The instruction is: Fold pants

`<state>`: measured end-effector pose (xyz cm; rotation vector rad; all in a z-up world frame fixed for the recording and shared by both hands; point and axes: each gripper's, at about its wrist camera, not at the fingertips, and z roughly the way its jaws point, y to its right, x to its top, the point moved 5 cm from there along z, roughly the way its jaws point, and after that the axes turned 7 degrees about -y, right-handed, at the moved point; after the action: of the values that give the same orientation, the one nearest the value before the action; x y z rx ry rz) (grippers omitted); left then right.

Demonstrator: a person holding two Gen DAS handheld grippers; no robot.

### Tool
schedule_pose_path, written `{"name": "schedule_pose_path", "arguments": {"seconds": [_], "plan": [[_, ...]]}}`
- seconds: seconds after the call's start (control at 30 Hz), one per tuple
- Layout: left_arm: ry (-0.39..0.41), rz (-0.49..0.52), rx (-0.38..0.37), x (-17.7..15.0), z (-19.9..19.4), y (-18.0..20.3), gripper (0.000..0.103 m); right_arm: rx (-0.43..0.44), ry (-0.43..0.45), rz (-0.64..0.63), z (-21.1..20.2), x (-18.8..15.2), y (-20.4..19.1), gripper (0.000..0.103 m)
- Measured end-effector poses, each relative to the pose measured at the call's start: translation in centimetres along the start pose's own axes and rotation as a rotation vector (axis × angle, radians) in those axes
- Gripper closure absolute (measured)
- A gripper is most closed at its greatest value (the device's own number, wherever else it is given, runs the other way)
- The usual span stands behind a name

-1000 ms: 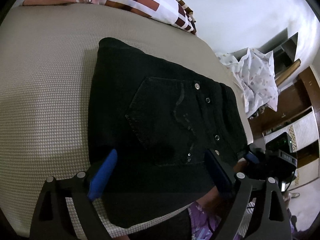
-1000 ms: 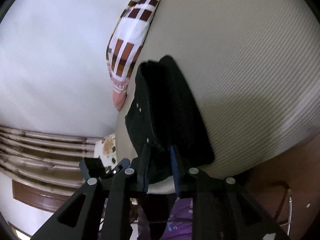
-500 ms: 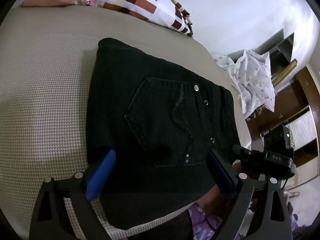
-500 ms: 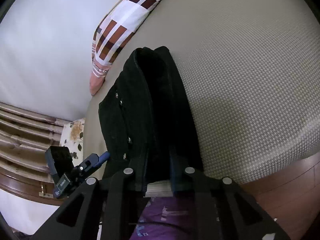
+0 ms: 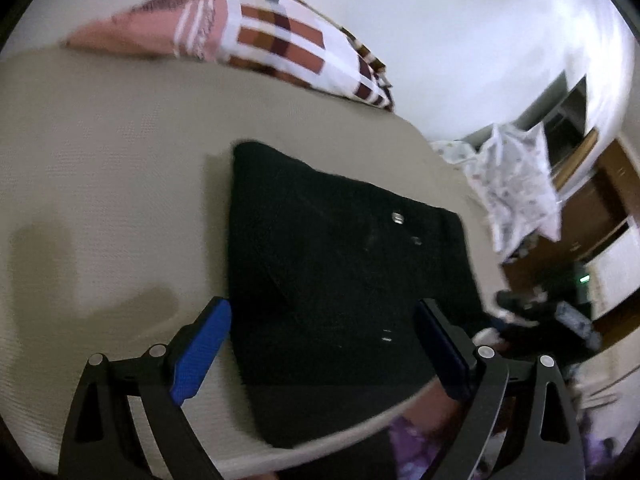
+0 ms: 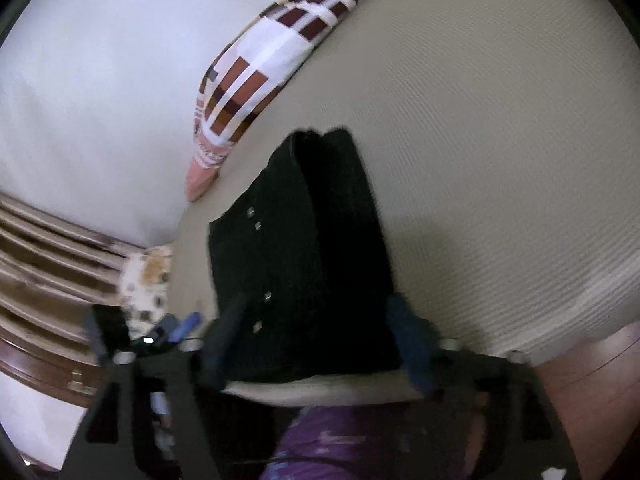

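A: While both tools are hanging over the bed, how are the jaws standing?

B: The left gripper (image 5: 324, 344) is holding its jaws wide apart. Nothing is sitting between them but air. Its blue pads (image 5: 202, 350) are hanging just above the near end of the pants (image 5: 340, 280).

A: And the other one?

B: The right gripper (image 6: 320, 344) is spreading its jaws apart too. They are not pinching anything. The picture is blurry, but the gap is showing clearly, with the pants (image 6: 304, 264) lying in front of it.

A: Where are the pants lying?

B: They are black, and they are lying folded in a flat pile on the bed (image 5: 100, 168), close to its near edge. Little shiny buttons (image 5: 397, 217) are showing on top. In the right view the pile is looking like thick layers stacked up.

A: What is sitting farther out?

B: A pillow (image 5: 280, 44) with brown, pink and white squares is lying at the far end of the bed, well apart from the pants. A white wall (image 5: 460, 32) is standing behind it. A white spotted cloth (image 5: 516, 184) is hanging off to the side, near brown wooden furniture (image 5: 600, 200). Purple cloth (image 6: 340, 440) is showing at the bottom of the right view, under the tool.
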<state>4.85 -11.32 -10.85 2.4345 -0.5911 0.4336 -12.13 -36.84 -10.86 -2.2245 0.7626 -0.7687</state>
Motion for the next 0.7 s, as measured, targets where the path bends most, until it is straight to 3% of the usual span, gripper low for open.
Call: {"name": "schedule_pose_path", "arguments": {"seconds": [0.2,0.43,0.7], "plan": [[0.035,0.058,0.128,0.4,-0.8,-0.6,0.011,-0.123,-0.01,-0.084,0.7,1.5,-0.3,0.03],[0.023,0.11,0.232,0.4,-0.7,-1.2,0.011,-0.171,-0.054,-0.122,3.0,2.9,-0.4,0.03],[0.001,0.158,0.3,0.6,-0.2,-1.1,0.011,-0.206,-0.108,-0.165,5.4,3.4,-0.6,0.029]]}}
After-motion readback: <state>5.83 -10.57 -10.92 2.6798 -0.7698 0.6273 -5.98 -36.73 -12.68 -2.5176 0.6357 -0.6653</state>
